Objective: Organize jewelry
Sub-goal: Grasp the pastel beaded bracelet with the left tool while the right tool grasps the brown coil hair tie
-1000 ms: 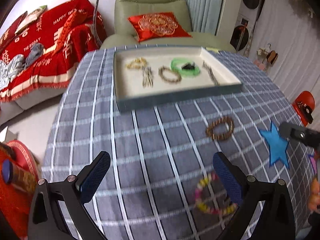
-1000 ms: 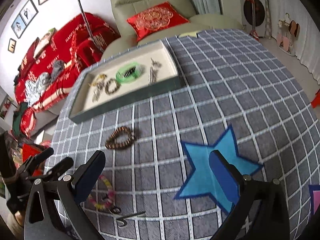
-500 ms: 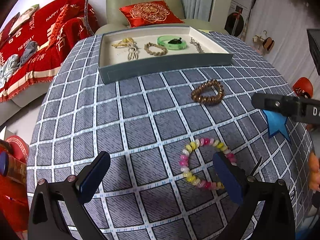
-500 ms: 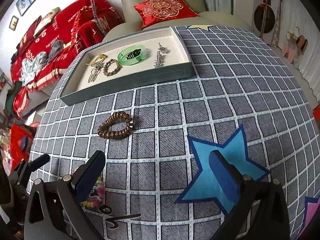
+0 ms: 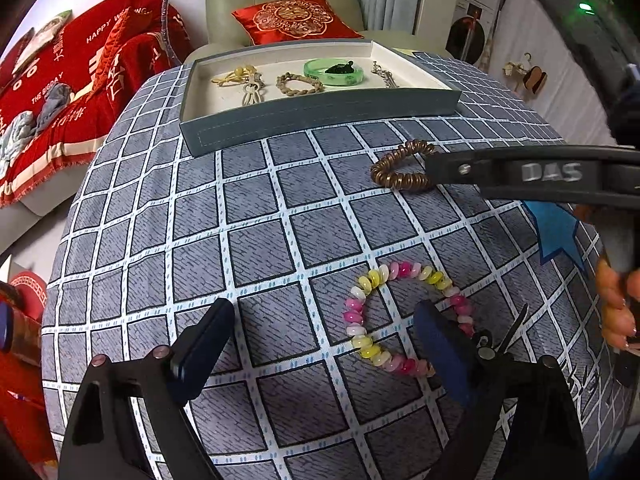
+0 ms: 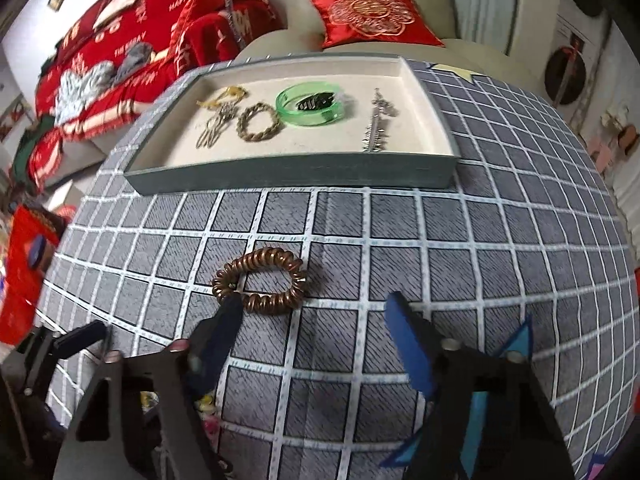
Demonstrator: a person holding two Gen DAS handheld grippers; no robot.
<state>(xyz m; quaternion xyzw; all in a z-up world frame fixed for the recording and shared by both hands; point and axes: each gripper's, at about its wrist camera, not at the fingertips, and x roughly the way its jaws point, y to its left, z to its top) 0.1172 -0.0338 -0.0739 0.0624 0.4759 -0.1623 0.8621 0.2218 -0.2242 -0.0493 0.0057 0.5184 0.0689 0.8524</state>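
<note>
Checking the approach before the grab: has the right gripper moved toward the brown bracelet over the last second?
Yes. The right gripper has swung left off the blue star to the brown bracelet, its fingers closing.

Right gripper (image 6: 312, 320) hides part of the pastel bead bracelet (image 6: 210, 414).

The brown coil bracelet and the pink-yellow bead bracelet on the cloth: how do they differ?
The brown coil bracelet is one plain copper-brown colour; the bead bracelet alternates pink, yellow and white. The brown one lies nearer the tray; the bead one lies nearer the left gripper. Both lie flat on the checked cloth, outside the tray.
</note>
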